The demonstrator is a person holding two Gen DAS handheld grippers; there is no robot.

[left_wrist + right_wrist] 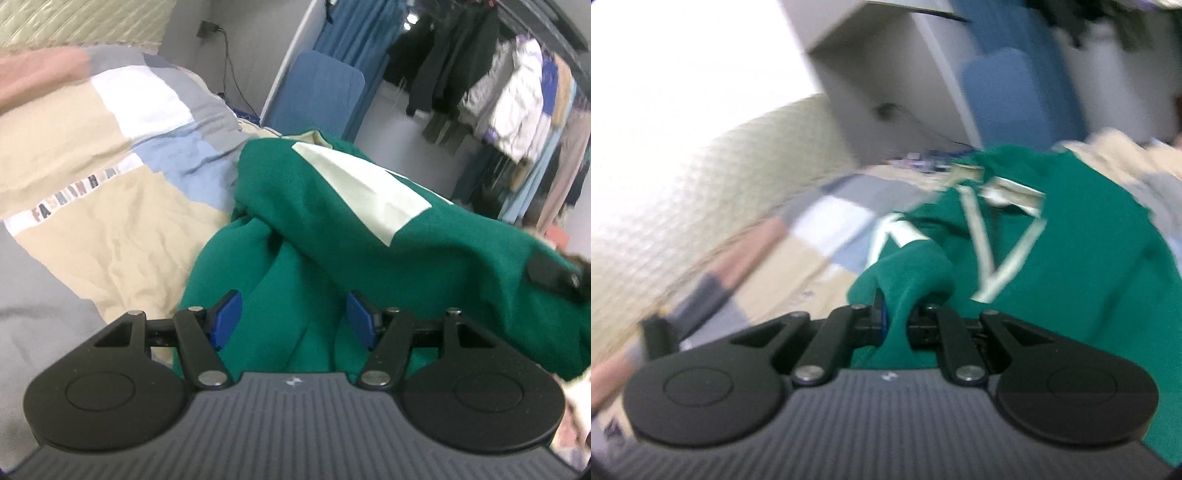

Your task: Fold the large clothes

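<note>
A large green garment [314,206] with cream panels lies bunched on a patchwork bedspread [110,192]. My left gripper [293,317] is open, its blue pads [227,317] spread apart with green cloth lying between and under them, not pinched. In the right wrist view my right gripper [897,317] is shut on a fold of the green garment [1071,258] and holds it up; cream stripes show on the cloth. The right gripper's black finger [554,277] shows at the left view's right edge against the garment.
The bed has a quilted cream headboard [701,206] behind it. A blue padded chair [317,92] stands beyond the bed. A rack of hanging coats and jackets [517,99] fills the far right. A cable runs down the grey wall [229,55].
</note>
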